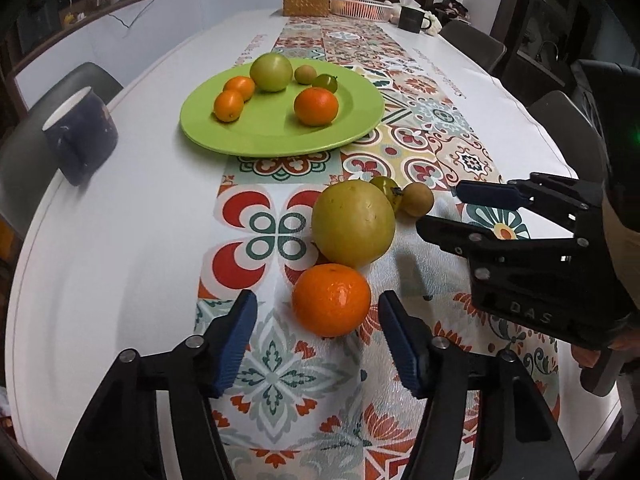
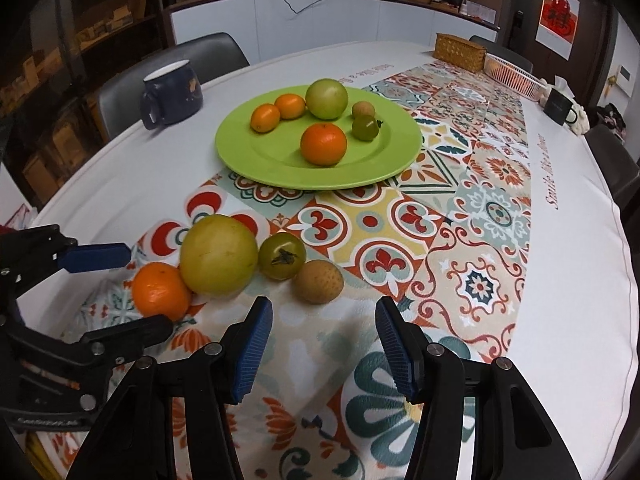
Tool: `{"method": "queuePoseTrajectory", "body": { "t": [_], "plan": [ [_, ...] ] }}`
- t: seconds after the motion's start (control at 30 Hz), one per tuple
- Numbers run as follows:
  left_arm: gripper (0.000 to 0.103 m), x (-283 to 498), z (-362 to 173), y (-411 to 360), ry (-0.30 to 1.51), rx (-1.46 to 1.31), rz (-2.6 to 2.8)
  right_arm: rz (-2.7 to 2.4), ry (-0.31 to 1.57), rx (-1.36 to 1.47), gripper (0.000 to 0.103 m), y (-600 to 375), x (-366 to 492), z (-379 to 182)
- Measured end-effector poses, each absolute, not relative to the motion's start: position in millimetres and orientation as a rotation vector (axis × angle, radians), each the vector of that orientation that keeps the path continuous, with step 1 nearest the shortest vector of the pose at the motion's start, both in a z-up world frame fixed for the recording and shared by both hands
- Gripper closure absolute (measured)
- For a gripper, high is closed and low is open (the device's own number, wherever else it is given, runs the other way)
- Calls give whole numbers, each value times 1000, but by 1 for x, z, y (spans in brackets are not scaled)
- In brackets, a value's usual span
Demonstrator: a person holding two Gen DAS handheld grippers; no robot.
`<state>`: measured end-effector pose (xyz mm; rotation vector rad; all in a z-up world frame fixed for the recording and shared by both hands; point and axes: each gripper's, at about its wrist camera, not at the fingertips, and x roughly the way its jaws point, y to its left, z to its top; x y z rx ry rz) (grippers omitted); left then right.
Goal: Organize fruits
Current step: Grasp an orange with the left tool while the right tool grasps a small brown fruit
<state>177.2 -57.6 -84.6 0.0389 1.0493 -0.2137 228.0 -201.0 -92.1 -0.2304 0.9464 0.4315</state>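
A green plate [image 1: 256, 136] [image 2: 264, 160] holds several fruits, among them an orange [image 1: 316, 106] [image 2: 323, 144] and a big green fruit [image 1: 271, 71] [image 2: 326, 99]. On the patterned runner lie an orange [image 1: 331, 300] [image 2: 161, 290], a large yellow-green fruit [image 1: 353, 224] [image 2: 218, 254], a small green tomato [image 1: 386, 188] [image 2: 282, 256] and a small brown fruit [image 1: 417, 199] [image 2: 319, 282]. My left gripper [image 1: 318, 340] [image 2: 128, 288] is open, its jaws on either side of the loose orange, just short of it. My right gripper [image 2: 322, 344] [image 1: 440, 208] is open, just short of the brown fruit.
A dark blue mug [image 1: 80, 132] [image 2: 172, 94] stands left of the plate near the table edge. A wicker box [image 1: 306, 3] [image 2: 460, 53], a pink basket [image 1: 360, 7] [image 2: 516, 76] and a black mug [image 1: 412, 19] [image 2: 560, 106] stand at the far end. Chairs surround the table.
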Motion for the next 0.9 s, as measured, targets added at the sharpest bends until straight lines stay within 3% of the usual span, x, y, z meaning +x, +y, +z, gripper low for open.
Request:
{"method": "queuePoseTrajectory", "body": {
  "t": [0.23, 0.43, 0.9],
  "plan": [
    [62, 182, -90, -58, 1078, 2, -249, 441, 963, -226, 62, -197, 240, -100],
    [62, 181, -90, -59, 1071, 13, -253, 451, 967, -243, 73, -192, 244, -104],
    [62, 171, -80, -61, 1029, 19, -278, 451, 920, -178, 73, -195, 210, -82]
  ]
}}
